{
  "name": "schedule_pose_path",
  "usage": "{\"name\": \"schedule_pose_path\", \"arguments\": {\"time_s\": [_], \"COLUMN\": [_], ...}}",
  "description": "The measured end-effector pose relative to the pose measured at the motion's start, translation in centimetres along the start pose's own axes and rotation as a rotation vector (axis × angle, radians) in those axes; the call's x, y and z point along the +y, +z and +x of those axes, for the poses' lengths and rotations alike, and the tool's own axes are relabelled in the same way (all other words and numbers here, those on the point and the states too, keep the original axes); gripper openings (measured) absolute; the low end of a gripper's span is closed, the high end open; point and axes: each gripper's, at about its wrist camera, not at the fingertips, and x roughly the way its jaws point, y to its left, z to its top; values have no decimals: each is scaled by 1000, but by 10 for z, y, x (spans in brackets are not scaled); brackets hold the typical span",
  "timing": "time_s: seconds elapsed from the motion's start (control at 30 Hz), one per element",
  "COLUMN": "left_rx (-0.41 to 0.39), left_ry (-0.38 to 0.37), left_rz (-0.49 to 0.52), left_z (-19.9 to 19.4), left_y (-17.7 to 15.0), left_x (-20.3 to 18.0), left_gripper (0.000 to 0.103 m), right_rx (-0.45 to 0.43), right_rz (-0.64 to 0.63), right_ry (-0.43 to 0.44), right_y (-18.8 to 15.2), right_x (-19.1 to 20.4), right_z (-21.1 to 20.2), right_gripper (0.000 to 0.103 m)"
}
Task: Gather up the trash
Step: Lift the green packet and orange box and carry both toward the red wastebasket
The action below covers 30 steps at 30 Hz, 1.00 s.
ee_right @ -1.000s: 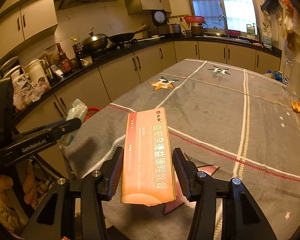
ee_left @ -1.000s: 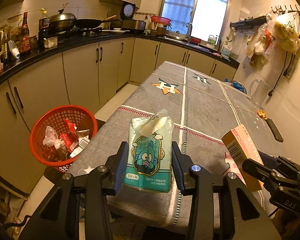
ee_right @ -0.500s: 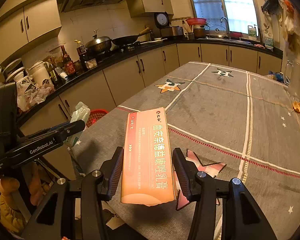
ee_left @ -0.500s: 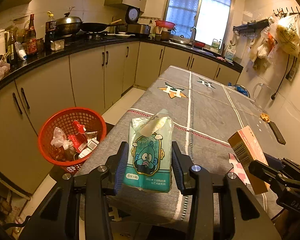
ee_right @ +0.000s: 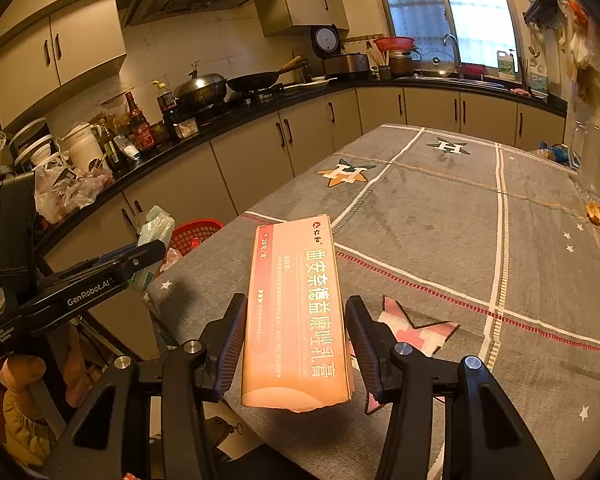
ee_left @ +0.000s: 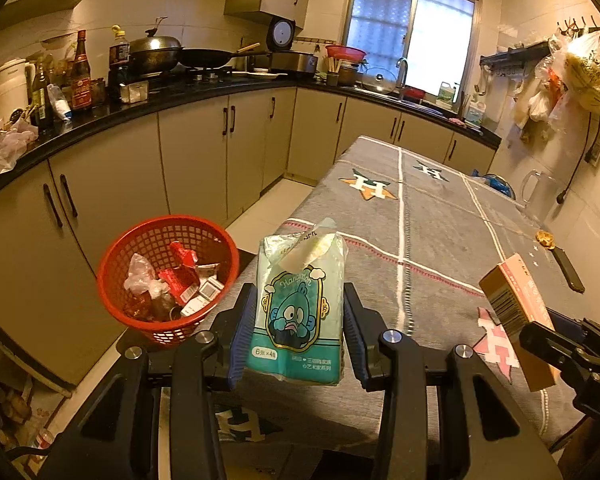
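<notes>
My left gripper is shut on a green tissue pack with a cartoon fish, held upright over the near left corner of the table. A red mesh basket with several wrappers in it stands on the floor just left of the pack. My right gripper is shut on a long orange medicine box, held lengthwise above the grey tablecloth. In the left wrist view the orange box and the right gripper show at the right edge. The left gripper with the pack shows at the left of the right wrist view.
Beige cabinets under a black counter crowded with bottles, a wok and pans run along the left. An orange peel and a dark knife handle lie at the table's right edge. A narrow floor aisle separates table and cabinets.
The left wrist view has swung a little: the red basket now sits further right and closer to the tissue pack. Both grips are unchanged.
</notes>
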Motion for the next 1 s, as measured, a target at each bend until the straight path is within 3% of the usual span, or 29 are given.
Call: {"name": "schedule_pose_path", "arguments": {"time_s": [1.0], "left_rx": [71], "left_ry": [60], "left_rz": [-103], "left_z": [32], "left_y": [-13], "left_x": [64], "left_gripper": [40], "right_rx": [109], "right_rz": [-49], "right_ry": [56], "right_y": [7], "right_x": [35], "right_z": [54], "right_gripper": [54]}}
